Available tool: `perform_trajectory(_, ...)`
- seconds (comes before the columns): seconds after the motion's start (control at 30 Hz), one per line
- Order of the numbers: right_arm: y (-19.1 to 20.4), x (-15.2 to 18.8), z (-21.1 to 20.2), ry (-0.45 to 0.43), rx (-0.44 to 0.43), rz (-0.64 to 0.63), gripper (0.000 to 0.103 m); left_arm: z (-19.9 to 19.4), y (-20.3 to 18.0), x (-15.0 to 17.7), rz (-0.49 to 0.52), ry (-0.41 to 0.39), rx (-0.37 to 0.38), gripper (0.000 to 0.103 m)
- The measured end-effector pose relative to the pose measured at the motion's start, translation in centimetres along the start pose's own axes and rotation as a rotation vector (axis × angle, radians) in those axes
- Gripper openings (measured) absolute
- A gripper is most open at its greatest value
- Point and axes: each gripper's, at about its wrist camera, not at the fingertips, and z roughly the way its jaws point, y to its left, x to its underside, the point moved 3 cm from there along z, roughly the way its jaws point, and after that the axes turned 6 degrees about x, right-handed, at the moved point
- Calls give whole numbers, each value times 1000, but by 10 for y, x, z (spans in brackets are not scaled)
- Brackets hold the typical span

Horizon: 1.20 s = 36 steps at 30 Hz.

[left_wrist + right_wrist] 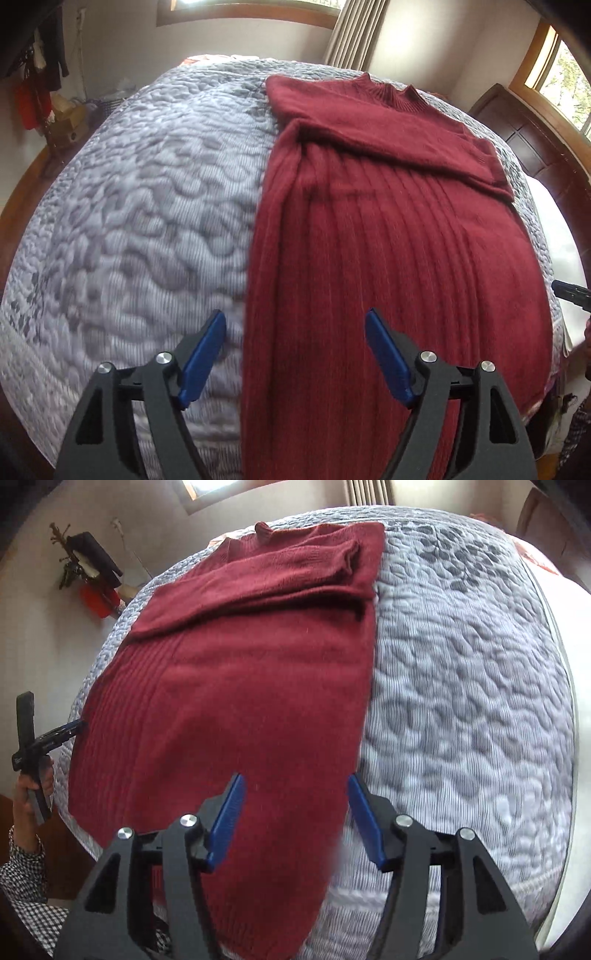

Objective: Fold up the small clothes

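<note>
I've got a dark red ribbed knit sweater (388, 229) laid out lengthwise on the grey-and-white quilted bedspread (140, 206), collar at the far end of the bed, hem hanging off the near edge towards me. Both sleeves are folded across the chest; in the right wrist view the sleeve cuff (347, 559) sits near the sweater's long right-hand edge at the far end. That edge runs straight down the middle of the bed, with bare quilt beyond it.

My left gripper (295, 354) hovers above the near edge of the bed, its blue-padded jaws spread wide and holding nothing. One blue pad (203, 358) is over the quilt, the other over the red knit, so the sweater's long left edge passes between them.

My right gripper (295, 819) is also wide apart and empty, poised over the near end of the sweater, its pads straddling the garment's right-hand edge.

At the left rim of the right wrist view I can see the left gripper from the side, held in a hand (31, 790) with a black-and-white checked sleeve (26, 886), its tip just beside the sweater's left edge.

A wooden headboard (524, 147) stands at the bed's right side, beige curtains (354, 33) on the far wall.
</note>
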Motion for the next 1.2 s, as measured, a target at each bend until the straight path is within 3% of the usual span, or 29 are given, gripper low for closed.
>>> perform_trajectory(0.27, 6, 97, -5, 71, -2, 61, 63, -15, -3, 65, 5, 9, 4, 87)
perform_trajectory(0.57, 15, 133, 0, 71, -68, 96, 64, -15, -11, 94, -8, 22, 59, 89)
perform_trajectory(0.6, 18, 134, 0, 65, -70, 90, 64, -15, -13, 97, -8, 23, 67, 85)
perform_trajectory(0.67, 23, 133, 3, 59, -80, 88, 53, -15, -14, 101, -25, 24, 80, 78)
perform_trajectory(0.73, 25, 132, 6, 57, -88, 99, 35, -14, -14, 103, -25, 24, 70, 66)
perform_trajectory(0.8, 24, 131, 6, 53, -103, 99, 19, -16, -9, 107, -53, 16, 64, 45)
perform_trajectory(0.83, 27, 128, 7, 54, -124, 107, 12, -17, -6, 107, -71, 11, 73, 39)
perform_trajectory(0.9, 29, 130, 3, 46, -162, 122, 7, -22, 2, 110, -117, 0, 112, 16)
perform_trajectory(1.13, 30, 121, -28, -53, -306, 193, 6, -39, 9, 101, -233, -54, 232, 8)
perform_trajectory(1.2, 30, 113, -40, -77, -326, 200, 6, -50, 6, 91, -217, -81, 239, 8)
